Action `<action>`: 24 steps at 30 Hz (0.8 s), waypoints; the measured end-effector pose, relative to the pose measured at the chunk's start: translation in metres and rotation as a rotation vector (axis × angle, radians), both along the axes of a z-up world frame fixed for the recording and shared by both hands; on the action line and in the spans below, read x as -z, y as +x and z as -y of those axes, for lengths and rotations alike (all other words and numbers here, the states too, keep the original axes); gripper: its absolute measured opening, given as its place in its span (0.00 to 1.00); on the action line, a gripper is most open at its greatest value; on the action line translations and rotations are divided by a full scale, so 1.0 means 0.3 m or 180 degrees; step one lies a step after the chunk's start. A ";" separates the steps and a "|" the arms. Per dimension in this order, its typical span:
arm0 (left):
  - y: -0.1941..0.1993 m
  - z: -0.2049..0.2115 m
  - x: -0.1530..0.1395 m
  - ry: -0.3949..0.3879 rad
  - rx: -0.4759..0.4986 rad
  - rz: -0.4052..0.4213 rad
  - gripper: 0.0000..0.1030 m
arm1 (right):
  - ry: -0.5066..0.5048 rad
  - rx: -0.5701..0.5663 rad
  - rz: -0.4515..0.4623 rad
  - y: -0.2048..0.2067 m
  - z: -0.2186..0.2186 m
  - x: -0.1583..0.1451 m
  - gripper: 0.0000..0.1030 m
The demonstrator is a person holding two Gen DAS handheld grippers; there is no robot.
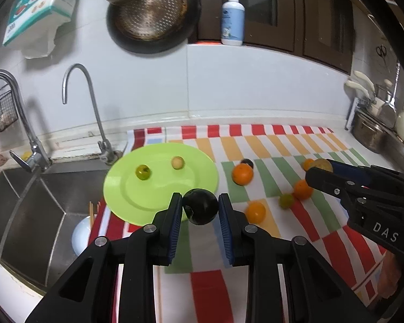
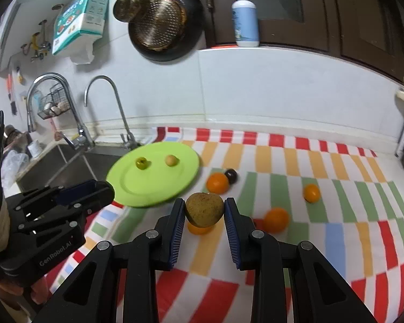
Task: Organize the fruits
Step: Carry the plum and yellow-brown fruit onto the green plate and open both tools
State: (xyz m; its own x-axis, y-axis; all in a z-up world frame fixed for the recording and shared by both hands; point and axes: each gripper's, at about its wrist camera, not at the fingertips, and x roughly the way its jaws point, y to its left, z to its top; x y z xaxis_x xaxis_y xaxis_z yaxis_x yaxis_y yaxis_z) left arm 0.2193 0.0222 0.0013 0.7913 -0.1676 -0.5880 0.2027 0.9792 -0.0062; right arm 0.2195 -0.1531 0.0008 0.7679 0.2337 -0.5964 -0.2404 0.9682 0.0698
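Observation:
My left gripper [image 1: 200, 207] is shut on a dark round plum [image 1: 200, 206], held above the near rim of the lime green plate [image 1: 137, 202]. On the plate lie a small green fruit [image 1: 143, 172] and a pale yellow fruit [image 1: 177, 162]. My right gripper [image 2: 204, 210] is shut on a brown-green kiwi-like fruit [image 2: 204, 209], held over the striped cloth [image 2: 296, 161]. Several oranges [image 2: 217, 183] and another dark plum [image 2: 231, 175] lie on the cloth. The right gripper also shows in the left wrist view [image 1: 320, 169], and the left gripper shows in the right wrist view [image 2: 105, 188].
A steel sink [image 1: 27, 210] with two taps [image 1: 94, 113] lies left of the plate. A pan [image 1: 150, 13] and a tissue pack [image 1: 37, 5] hang on the wall. A soap bottle [image 1: 233, 18] stands on the ledge. Pots [image 1: 374, 129] stand at the far right.

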 end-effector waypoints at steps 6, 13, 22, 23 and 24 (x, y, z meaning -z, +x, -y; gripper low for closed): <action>0.028 -0.042 -0.018 0.0005 -0.0102 0.0049 0.27 | 0.0041 -0.0209 -0.0009 0.076 -0.058 -0.016 0.30; 0.100 -0.092 -0.015 0.0032 -0.0183 0.0048 0.27 | -0.0014 -0.0398 -0.0069 0.184 -0.137 -0.005 0.30; 0.220 -0.164 0.013 0.0047 -0.0286 -0.0006 0.27 | -0.0079 -0.0606 -0.0190 0.325 -0.229 0.037 0.30; 0.230 -0.169 0.020 0.0046 -0.0286 -0.0017 0.27 | -0.0080 -0.0626 -0.0227 0.346 -0.239 0.048 0.30; 0.246 -0.176 0.030 0.0049 -0.0283 -0.0043 0.27 | -0.0078 -0.0661 -0.0256 0.364 -0.250 0.060 0.30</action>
